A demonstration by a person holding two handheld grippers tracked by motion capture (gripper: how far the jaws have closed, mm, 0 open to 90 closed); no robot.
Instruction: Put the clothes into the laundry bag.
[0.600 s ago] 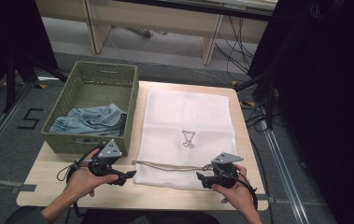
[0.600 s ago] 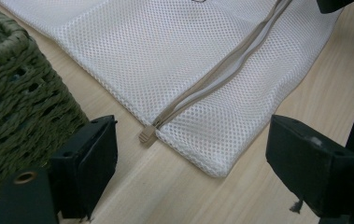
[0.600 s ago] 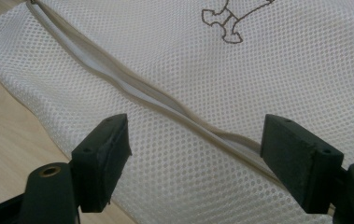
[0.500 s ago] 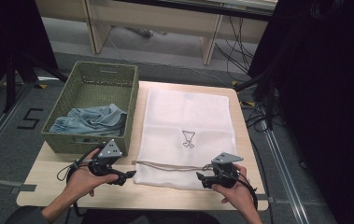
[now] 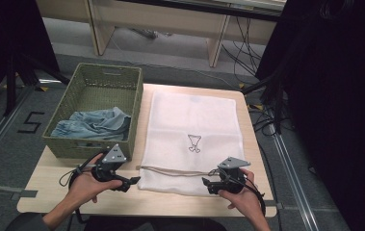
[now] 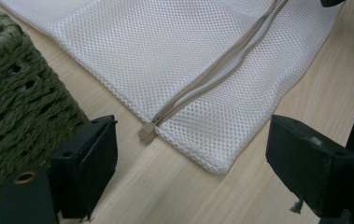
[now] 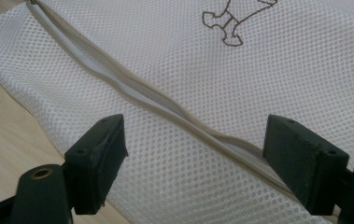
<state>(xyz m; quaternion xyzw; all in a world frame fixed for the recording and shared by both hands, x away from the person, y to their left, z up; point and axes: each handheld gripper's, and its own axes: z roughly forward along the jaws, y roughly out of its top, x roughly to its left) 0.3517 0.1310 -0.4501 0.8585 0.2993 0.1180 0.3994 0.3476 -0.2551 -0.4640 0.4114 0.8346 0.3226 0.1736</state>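
A: From the high view, where is the mesh bag [image 5: 192, 130] lying?
B: It is lying flat on the counter [image 5: 262, 168], right of the green basket [image 5: 96, 84] holding the denim cloth [image 5: 96, 124]. You are holding your left gripper [image 5: 131, 181] just off the bag's near left corner, and your right gripper [image 5: 206, 183] at its near right part.

A: And in the left gripper view?
B: Your fingers [image 6: 88, 163] are standing wide apart, gripping nothing. The zipper pull [image 6: 145, 133] is lying on the counter between them, a little farther off, with the basket on the left.

A: The right gripper view?
B: There your fingers [image 7: 97, 158] are also gaping wide and holding nothing, hovering over the mesh where the zipper [image 7: 165, 105] is running across, near the stitched emblem [image 7: 233, 21].
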